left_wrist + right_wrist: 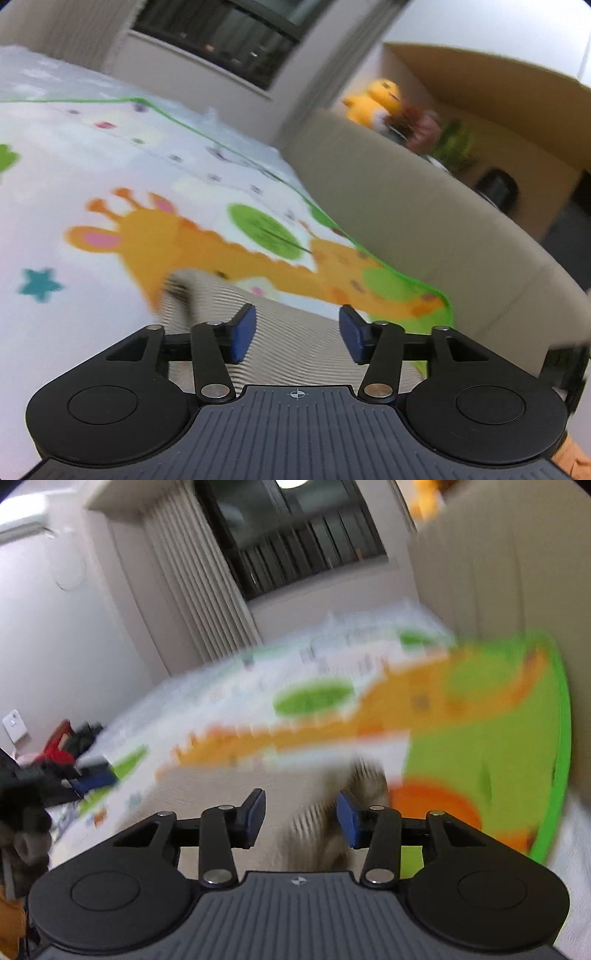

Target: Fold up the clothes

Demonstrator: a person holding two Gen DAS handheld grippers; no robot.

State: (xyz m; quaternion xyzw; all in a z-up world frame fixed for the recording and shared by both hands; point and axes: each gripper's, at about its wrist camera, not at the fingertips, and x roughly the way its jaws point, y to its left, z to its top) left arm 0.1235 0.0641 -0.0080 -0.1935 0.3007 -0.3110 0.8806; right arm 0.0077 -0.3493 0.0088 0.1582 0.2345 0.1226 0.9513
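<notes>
Beige ribbed garment [295,350] lies beneath both open claws [297,334] [301,818].

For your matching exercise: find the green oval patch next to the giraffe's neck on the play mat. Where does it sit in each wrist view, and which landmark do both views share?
Left wrist view: the green oval patch sits just right of centre, above the giraffe's neck.
Right wrist view: the same patch sits near centre, blurred, above the orange neck.
Shared landmark: the dark window behind the mat.

Even, soft indoor lighting, no hard shadows; window [221,40] dark, with small reflected glints; ceiling lamp reflection [291,483] bright; heavy motion blur across the giraffe blanket [314,709] (worse in right view); fisheye bending at edges, corners vignetted.
</notes>
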